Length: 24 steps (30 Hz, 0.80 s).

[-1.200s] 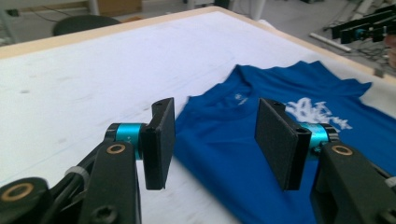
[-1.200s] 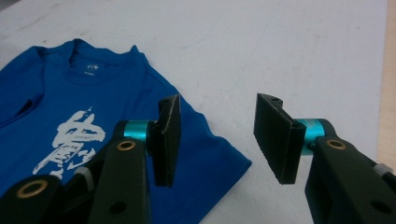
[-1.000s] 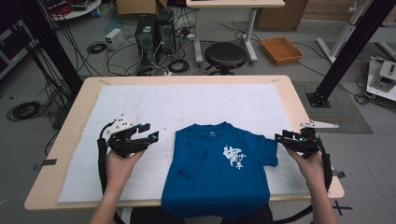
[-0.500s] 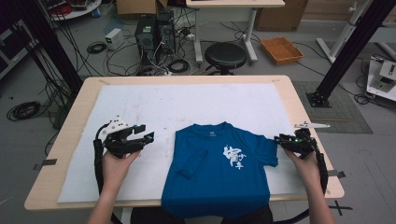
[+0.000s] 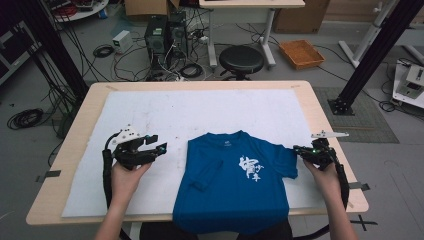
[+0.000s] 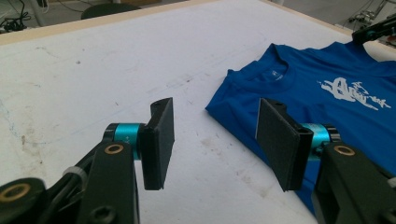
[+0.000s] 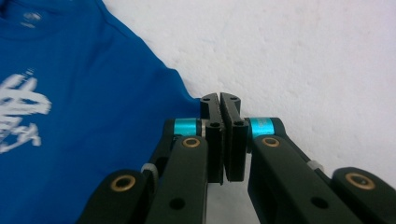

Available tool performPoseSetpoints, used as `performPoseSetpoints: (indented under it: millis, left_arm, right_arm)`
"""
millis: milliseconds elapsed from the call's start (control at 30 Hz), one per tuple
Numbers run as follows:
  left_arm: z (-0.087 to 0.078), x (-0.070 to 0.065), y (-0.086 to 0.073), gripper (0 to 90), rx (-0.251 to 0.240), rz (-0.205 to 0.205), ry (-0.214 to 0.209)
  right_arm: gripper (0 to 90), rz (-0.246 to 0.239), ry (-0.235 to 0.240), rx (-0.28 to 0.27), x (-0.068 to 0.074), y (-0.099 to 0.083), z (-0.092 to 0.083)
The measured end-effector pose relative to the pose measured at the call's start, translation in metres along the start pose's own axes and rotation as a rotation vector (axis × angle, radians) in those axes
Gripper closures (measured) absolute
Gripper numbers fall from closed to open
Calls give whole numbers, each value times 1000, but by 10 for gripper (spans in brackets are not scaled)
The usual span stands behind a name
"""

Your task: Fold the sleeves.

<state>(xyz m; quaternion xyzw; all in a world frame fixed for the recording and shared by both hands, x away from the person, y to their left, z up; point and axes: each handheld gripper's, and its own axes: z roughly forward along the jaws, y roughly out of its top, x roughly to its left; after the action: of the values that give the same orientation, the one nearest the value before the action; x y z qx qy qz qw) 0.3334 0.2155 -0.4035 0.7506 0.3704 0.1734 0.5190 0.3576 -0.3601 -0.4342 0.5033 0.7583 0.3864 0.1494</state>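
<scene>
T-shirt (image 5: 235, 185) – one, blue, white print on chest | lies flat on white mat (image 5: 200, 115), collar far, hem over table's near edge, long axis near-far | left gripper (image 5: 156, 148) left of it, jaws apart, empty | right gripper (image 5: 298, 150) – jaws just closed together at right sleeve's edge; whether they pinch cloth, unclear.

No writing can be made out. The blue T-shirt (image 5: 235, 185) carries a white brush-stroke print (image 5: 249, 167) on its chest and a small white mark inside the collar (image 6: 278, 73), both too blurred or small to make out as characters.
</scene>
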Motion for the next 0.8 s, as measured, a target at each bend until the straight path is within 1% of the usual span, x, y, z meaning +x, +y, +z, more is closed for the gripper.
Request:
performPoseSetpoints:
  millis: [67, 167, 200, 267, 367, 467, 533, 600, 667, 733, 800]
  left_arm:
    - [0, 0, 0, 469, -2, -1, -1]
    - [0, -1, 1, 469, -3, -5, -4]
    - [1, -1, 2, 469, -2, -4, -9]
    - [3, -2, 2, 469, -1, -7, -13]
    - [5, -3, 4, 469, -1, 0, -22]
    - [6, -4, 5, 469, -1, 0, -30]
    - [8, -6, 5, 469, -1, 0, -34]
    - [8, -7, 5, 469, -1, -1, -39]
    - [9, -7, 5, 469, 2, 1, -44]
    - [9, -8, 5, 469, 3, -1, -44]
    - [10, -8, 5, 469, 4, -4, -45]
  right_arm:
    - [890, -3, 9, -22, 5, 3, -8]
    - [890, -19, 17, -37, 19, 10, -18]
    - [889, -23, 16, -38, 26, 13, -20]
    - [890, -47, 14, -32, 41, 19, -24]
    - [889, -78, 8, -34, 67, 28, -25]
    - [889, -109, 26, -29, 94, 35, -18]
    - [889, -135, 33, -18, 112, 39, -9]
    - [888, -154, 39, -8, 127, 42, 2]
    - [882, -163, 47, 3, 138, 45, 12]
    - [844, -177, 55, 1, 146, 47, 21]
    - [801, -184, 70, -8, 148, 49, 25]
